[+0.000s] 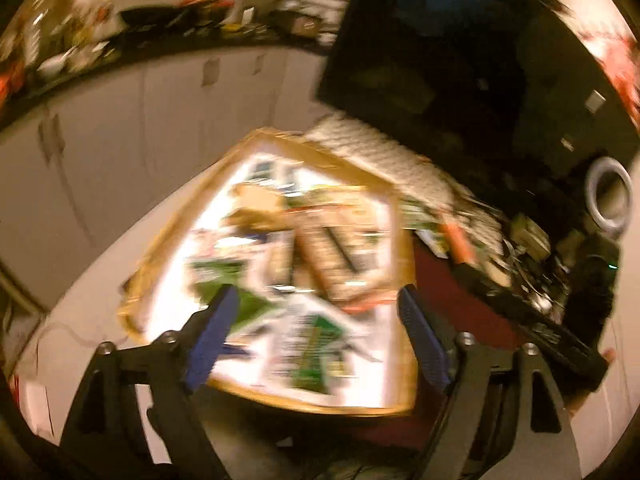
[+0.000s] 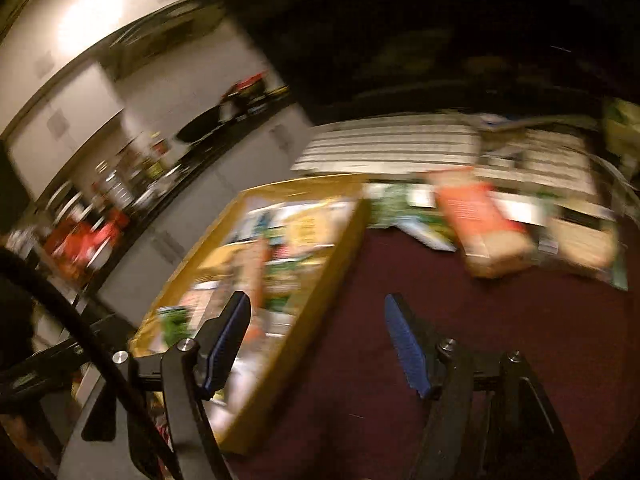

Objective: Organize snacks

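- Hovering over the wooden tray (image 1: 402, 240), the left gripper (image 1: 320, 316) has its blue-padded fingers (image 1: 214, 336) spread wide, nothing between them.
- Lying inside the tray are blurred snack packets (image 1: 320, 332), green and white ones nearest, tan ones farther in.
- The right gripper (image 2: 318, 336) is also parted and empty, above the dark red worktop (image 2: 480, 320) just beside the tray's (image 2: 340, 248) edge.
- More snacks, among them an orange packet (image 2: 476, 212), lie loose on the worktop well beyond the right fingers (image 2: 406, 344).
- Both views are smeared; labels cannot be read.
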The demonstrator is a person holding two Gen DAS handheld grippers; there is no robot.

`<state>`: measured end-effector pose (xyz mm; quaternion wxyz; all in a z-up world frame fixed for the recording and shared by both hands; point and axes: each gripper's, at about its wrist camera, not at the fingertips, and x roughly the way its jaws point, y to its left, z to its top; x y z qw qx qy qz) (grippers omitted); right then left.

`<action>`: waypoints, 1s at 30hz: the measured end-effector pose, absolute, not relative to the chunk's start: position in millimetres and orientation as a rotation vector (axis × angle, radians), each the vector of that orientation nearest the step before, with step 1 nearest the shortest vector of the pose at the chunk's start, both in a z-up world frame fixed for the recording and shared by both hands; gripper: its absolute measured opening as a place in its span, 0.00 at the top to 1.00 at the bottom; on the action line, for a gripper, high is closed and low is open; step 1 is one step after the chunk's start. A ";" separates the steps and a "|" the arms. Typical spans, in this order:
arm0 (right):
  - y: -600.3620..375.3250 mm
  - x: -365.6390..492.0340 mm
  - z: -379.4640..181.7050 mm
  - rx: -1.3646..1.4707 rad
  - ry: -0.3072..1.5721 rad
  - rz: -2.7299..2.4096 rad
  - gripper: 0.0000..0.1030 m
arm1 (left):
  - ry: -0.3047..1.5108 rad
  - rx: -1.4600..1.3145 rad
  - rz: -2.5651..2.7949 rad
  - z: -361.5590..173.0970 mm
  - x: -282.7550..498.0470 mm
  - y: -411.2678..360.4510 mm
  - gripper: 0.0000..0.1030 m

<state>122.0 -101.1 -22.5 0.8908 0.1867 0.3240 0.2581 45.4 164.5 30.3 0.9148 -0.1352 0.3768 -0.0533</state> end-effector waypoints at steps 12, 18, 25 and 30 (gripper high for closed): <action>-213.9 161.8 -75.0 0.444 0.855 0.118 0.32 | 0.981 -0.142 -0.297 -10.5 156.8 -5.1 0.16; -210.4 168.9 -85.8 0.386 0.849 0.051 0.33 | 1.047 -0.124 -0.232 -47.5 189.7 -28.9 0.16; -207.9 171.7 -95.8 0.328 0.836 0.035 0.32 | 0.994 -0.091 -0.157 -59.1 190.5 -27.9 0.14; -207.5 177.0 -96.2 0.288 0.845 0.010 0.29 | 0.942 0.059 -0.099 -69.9 190.4 -46.4 0.08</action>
